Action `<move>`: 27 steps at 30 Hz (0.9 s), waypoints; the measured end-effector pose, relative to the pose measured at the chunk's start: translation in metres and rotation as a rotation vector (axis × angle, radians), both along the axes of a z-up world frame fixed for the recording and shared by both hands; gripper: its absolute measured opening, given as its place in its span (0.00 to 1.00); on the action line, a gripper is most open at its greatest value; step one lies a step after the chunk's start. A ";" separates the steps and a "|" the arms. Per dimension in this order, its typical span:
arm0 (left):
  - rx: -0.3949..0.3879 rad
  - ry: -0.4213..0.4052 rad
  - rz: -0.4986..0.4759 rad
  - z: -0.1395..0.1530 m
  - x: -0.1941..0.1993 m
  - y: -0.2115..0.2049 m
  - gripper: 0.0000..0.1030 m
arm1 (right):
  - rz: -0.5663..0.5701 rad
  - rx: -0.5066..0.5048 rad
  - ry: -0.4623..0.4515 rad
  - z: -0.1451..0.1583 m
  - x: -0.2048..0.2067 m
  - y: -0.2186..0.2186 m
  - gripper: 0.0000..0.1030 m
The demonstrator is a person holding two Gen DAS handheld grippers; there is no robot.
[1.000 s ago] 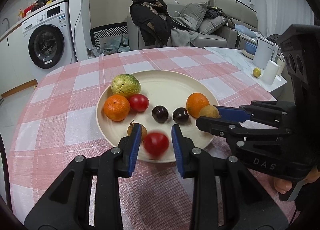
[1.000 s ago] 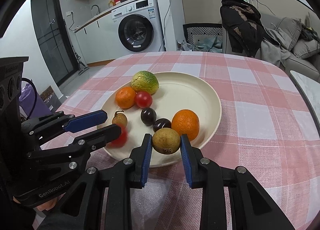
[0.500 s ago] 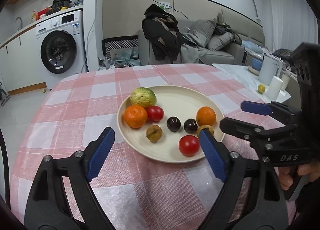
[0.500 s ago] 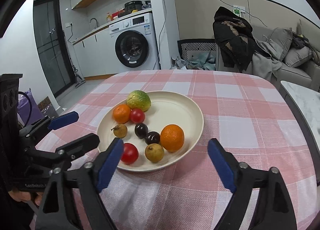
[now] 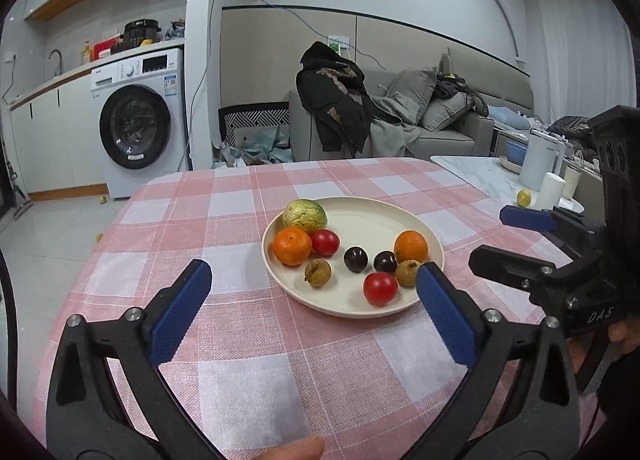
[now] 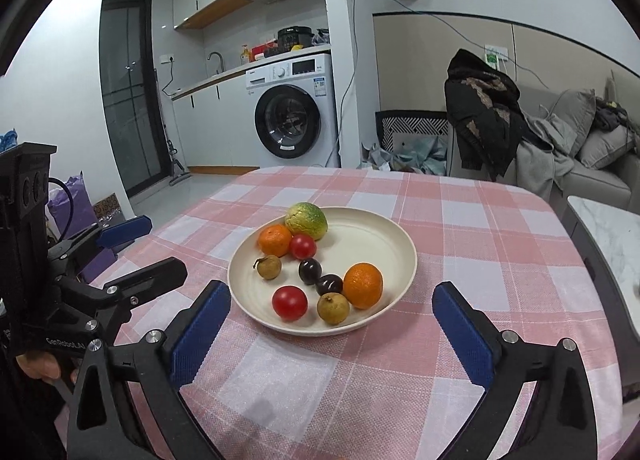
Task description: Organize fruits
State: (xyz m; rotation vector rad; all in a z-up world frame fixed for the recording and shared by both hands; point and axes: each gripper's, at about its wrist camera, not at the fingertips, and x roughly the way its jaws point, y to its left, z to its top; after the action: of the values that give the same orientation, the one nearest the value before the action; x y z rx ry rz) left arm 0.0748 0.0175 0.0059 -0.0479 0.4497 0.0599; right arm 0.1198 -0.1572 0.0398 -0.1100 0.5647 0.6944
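**Both hand-held grippers wide and holding nothing, fruit on the plate**

The left hand-held gripper (image 5: 312, 312) is spread wide. Its two blue pads have only the table between them, and it holds nothing. It sits low, near the front edge of the plate (image 5: 372, 215). The right hand-held gripper (image 6: 332, 324) is spread wide too and holds nothing. Its pads stand on either side of the plate's near rim but do not touch it.

All the fruit is on the round cream plate. At the front is a red tomato (image 6: 289, 302), and just beside it is a small brown fruit (image 6: 333, 308). A big orange (image 6: 363, 285) touches that brown fruit. Two dark plums (image 6: 310, 270) sit close together in the middle. Another small brown fruit with a stem (image 6: 269, 266) sits alone on the left side. Farther back are a second orange (image 6: 274, 240) and a second red tomato (image 6: 303, 246), side by side. Behind them is a bumpy green fruit (image 6: 306, 220).

The plate rests on a table with a pink and white checked cloth (image 6: 460, 244). Far behind the table are a white washing machine (image 6: 292, 107) and a grey sofa (image 5: 436, 127) with a dark coat (image 5: 336, 95) on it.
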 end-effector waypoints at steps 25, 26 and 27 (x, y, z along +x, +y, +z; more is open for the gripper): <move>-0.010 -0.026 0.001 -0.002 -0.019 -0.001 0.99 | -0.006 0.063 -0.093 -0.002 -0.017 -0.014 1.00; -0.011 -0.025 0.000 -0.002 -0.020 -0.001 0.99 | -0.007 0.063 -0.092 -0.002 -0.017 -0.014 1.00; -0.011 -0.025 0.000 -0.002 -0.020 -0.001 0.99 | -0.006 0.064 -0.092 -0.002 -0.017 -0.014 1.00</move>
State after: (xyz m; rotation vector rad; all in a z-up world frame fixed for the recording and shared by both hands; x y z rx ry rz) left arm 0.0551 0.0163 0.0040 -0.0598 0.4248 0.0569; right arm 0.1030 -0.1712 0.0379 -0.0797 0.4545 0.6972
